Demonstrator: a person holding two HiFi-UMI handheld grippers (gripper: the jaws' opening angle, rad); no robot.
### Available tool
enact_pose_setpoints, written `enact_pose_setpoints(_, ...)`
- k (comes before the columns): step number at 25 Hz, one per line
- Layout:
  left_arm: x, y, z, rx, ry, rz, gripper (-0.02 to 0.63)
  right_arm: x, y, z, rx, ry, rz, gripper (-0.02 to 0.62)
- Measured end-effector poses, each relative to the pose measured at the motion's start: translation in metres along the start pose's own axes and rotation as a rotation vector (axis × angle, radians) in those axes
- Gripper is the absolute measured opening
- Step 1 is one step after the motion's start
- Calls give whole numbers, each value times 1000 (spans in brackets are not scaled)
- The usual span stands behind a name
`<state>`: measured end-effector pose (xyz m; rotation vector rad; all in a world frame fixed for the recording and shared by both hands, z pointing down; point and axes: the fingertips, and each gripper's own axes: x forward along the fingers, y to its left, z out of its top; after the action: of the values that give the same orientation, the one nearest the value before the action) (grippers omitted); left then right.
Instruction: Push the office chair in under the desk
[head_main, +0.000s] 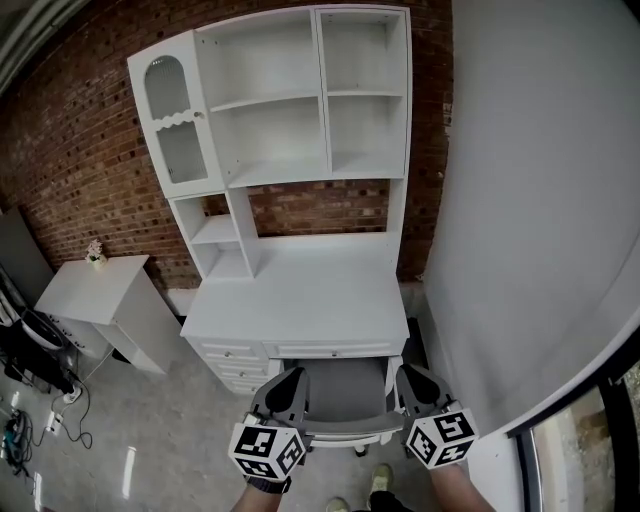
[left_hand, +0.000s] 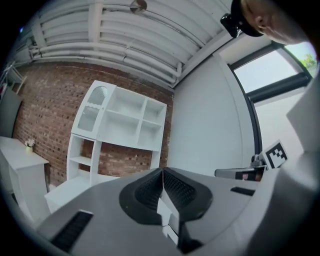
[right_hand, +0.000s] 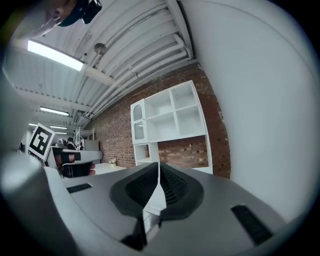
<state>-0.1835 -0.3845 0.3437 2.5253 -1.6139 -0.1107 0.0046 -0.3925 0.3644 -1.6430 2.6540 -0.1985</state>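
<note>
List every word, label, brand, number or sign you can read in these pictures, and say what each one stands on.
There are no readable words, numbers or brand names in any view.
Left tool, marker cube: black-and-white square patterns only, not text.
Right tool, marker cube: the same kind of patterns, not text.
White desk and side cabinet: plain, no label shows.

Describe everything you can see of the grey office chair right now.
The grey office chair shows only in the head view, from above: a dark grey panel, seat or backrest unclear, with a paler grey edge nearest the camera and a white base part below. It stands in the kneehole of the white desk. The left hand-held gripper and right hand-held gripper flank it, both shut and empty; whether they touch it cannot be told.
</note>
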Motion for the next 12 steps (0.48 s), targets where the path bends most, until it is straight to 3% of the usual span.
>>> enact_pose_setpoints(6,-7,-11,19,37,-16,-9,11,-8,4,27,-77,-47,-10,9)
enact_pose_setpoints(12,0,-12,15,68,-16,0,6,-4,5,32,-115,-50,-14,5)
